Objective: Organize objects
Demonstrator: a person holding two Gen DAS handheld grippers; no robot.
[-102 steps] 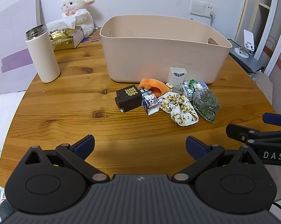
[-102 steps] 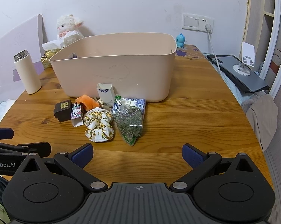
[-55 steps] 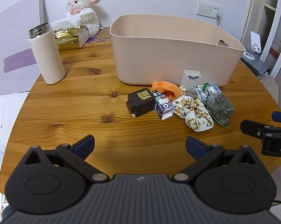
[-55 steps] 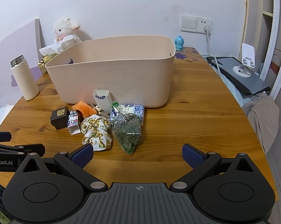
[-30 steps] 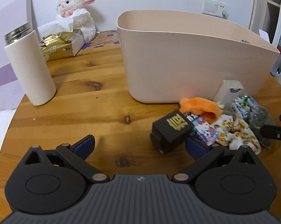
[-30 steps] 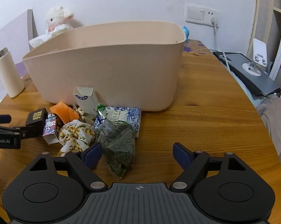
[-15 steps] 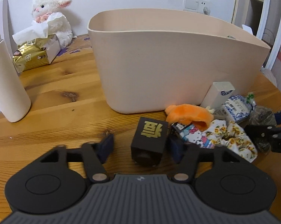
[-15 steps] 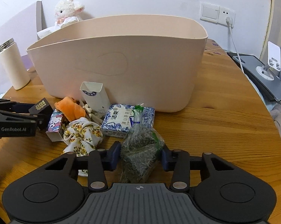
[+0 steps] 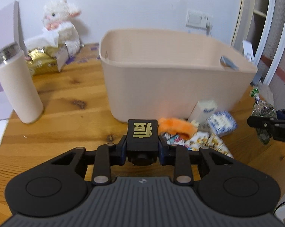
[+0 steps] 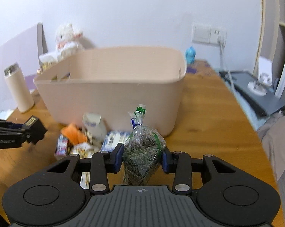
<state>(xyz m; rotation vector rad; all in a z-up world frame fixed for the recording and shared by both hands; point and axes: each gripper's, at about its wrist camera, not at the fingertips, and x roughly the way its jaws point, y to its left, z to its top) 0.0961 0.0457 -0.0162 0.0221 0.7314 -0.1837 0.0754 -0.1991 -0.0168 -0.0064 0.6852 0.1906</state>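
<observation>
A round wooden desk [image 9: 70,102] is carrying a beige bin [image 9: 172,87] near its middle. A white flask [image 9: 17,87] is standing upright toward the left edge, with a gold box [image 9: 42,64] and a plush lamb [image 9: 61,24] sitting at the far edge. Before the bin, an orange cloth [image 9: 176,127], a small carton [image 9: 204,111], a blue-patterned pack [image 9: 221,123] and a floral scrunchie [image 9: 208,141] are lying bunched together.

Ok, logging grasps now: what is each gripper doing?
Left gripper: shut on the black box.
Right gripper: shut on the bag of dried herbs.
</observation>
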